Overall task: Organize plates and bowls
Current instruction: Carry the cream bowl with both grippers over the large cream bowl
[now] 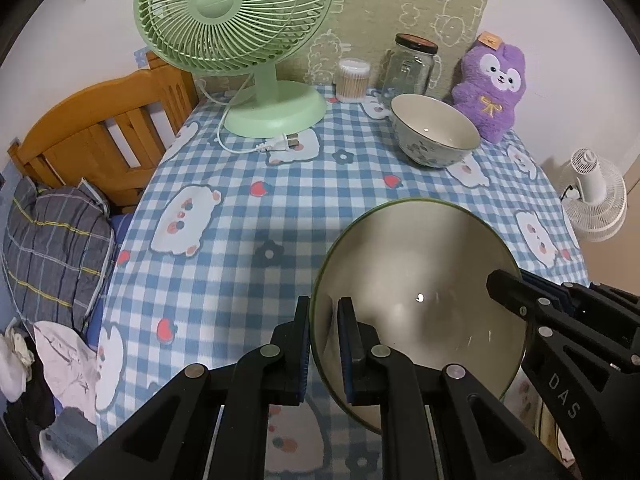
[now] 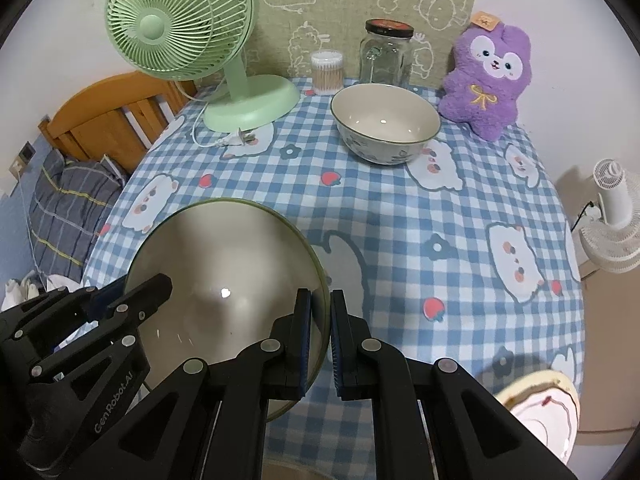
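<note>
A large cream bowl with a green rim (image 1: 420, 256) (image 2: 224, 248) hangs above the checked tablecloth, held from both sides. My left gripper (image 1: 324, 312) is shut on its left rim, one finger inside and one outside. My right gripper (image 2: 320, 304) pinches the opposite rim the same way. Each gripper shows in the other's view: the right gripper (image 1: 516, 278) and the left gripper (image 2: 132, 290). A second bowl with a flower pattern (image 1: 434, 132) (image 2: 386, 120) stands upright at the back of the table. A pink-and-cream plate (image 2: 540, 404) lies at the near right edge.
Along the back stand a green desk fan (image 1: 240, 20) with its loose cord and plug (image 1: 280, 144), a cotton-swab tub (image 1: 352, 80), a glass jar (image 1: 412, 68) and a purple plush toy (image 1: 492, 84). A bed lies left of the table; a white fan (image 2: 612, 208) stands on the floor at the right.
</note>
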The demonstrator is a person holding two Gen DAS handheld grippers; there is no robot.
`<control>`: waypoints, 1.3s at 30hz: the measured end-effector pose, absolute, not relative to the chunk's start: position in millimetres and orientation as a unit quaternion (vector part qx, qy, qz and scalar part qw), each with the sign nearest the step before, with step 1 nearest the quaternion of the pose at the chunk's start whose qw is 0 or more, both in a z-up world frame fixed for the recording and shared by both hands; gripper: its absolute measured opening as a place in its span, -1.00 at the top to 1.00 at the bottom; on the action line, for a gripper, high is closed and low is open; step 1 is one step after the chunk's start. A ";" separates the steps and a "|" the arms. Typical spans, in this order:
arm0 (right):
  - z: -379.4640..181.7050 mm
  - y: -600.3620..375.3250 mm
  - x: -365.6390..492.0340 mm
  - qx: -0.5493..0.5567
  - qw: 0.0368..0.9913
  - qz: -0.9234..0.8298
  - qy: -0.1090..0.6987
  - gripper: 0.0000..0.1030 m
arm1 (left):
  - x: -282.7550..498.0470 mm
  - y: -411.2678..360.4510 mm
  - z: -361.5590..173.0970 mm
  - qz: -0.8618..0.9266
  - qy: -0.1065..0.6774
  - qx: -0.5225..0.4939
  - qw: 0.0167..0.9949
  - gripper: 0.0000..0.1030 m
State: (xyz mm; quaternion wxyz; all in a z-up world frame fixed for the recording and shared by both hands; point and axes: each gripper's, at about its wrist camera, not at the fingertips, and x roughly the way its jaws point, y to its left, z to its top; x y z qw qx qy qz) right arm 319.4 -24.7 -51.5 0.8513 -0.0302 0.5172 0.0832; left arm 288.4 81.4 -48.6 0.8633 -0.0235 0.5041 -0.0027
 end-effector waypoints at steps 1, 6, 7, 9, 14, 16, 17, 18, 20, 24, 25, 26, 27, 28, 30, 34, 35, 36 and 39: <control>-49.5 -25.5 315.9 -0.029 0.851 0.084 0.517 0.77 | 284.7 80.1 -46.3 -0.001 0.503 -0.023 0.864 0.81; -39.8 -25.2 300.1 -0.034 0.852 0.089 0.514 0.77 | 269.8 78.5 -36.1 0.005 0.495 -0.022 0.869 0.81; -37.1 -25.1 297.1 -0.036 0.853 0.089 0.513 0.77 | 266.4 77.6 -33.5 0.005 0.494 -0.020 0.869 0.81; -32.5 -24.2 291.1 -0.043 0.855 0.087 0.509 0.77 | 260.6 74.7 -30.5 0.007 0.492 -0.012 0.870 0.81; -20.0 -26.8 273.2 -0.050 0.858 0.086 0.503 0.77 | 246.6 71.3 -24.2 0.001 0.494 -0.013 0.869 0.81; -17.8 -29.1 268.4 -0.049 0.858 0.085 0.504 0.77 | 239.7 67.9 -19.4 0.001 0.487 -0.009 0.873 0.81; -16.7 -30.0 265.6 -0.048 0.859 0.085 0.503 0.77 | 236.6 66.7 -17.2 0.000 0.485 -0.009 0.875 0.81; -15.4 -30.7 262.4 -0.049 0.859 0.085 0.502 0.77 | 234.2 65.8 -16.0 -0.001 0.483 -0.009 0.876 0.81; -11.6 -33.2 254.8 -0.049 0.861 0.083 0.499 0.77 | 228.3 63.4 -13.5 -0.004 0.482 -0.008 0.876 0.81; -7.3 -36.3 243.4 -0.052 0.864 0.078 0.494 0.77 | 219.1 57.6 -11.4 -0.009 0.481 -0.003 0.877 0.81; -6.8 -37.4 239.2 -0.053 0.865 0.075 0.493 0.77 | 216.8 56.4 -11.3 -0.011 0.482 -0.003 0.876 0.81; -6.5 -38.4 236.3 -0.053 0.865 0.074 0.493 0.77 | 214.4 55.1 -11.4 -0.012 0.483 -0.003 0.876 0.81; -6.5 -39.1 234.3 -0.053 0.866 0.073 0.493 0.77 | 212.6 53.6 -11.4 -0.013 0.483 -0.001 0.876 0.81; -7.0 -40.6 230.7 -0.054 0.865 0.072 0.493 0.77 | 209.6 52.0 -11.7 -0.013 0.483 0.001 0.876 0.81; -7.7 -42.7 226.1 -0.053 0.865 0.072 0.494 0.77 | 205.2 49.8 -12.0 -0.014 0.483 0.002 0.875 0.81; -9.9 -47.4 217.4 -0.049 0.863 0.071 0.498 0.77 | 197.2 45.0 -12.6 -0.017 0.484 0.005 0.875 0.81; -10.5 -49.1 214.5 -0.049 0.863 0.071 0.498 0.77 | 195.5 43.8 -12.7 -0.018 0.484 0.005 0.875 0.81; -10.8 -49.8 213.2 -0.048 0.862 0.071 0.499 0.77 | 193.0 41.9 -12.7 -0.018 0.483 0.007 0.875 0.81; -11.8 -52.4 206.3 -0.050 0.863 0.070 0.498 0.77 | 187.2 38.7 -14.3 -0.020 0.483 0.009 0.875 0.81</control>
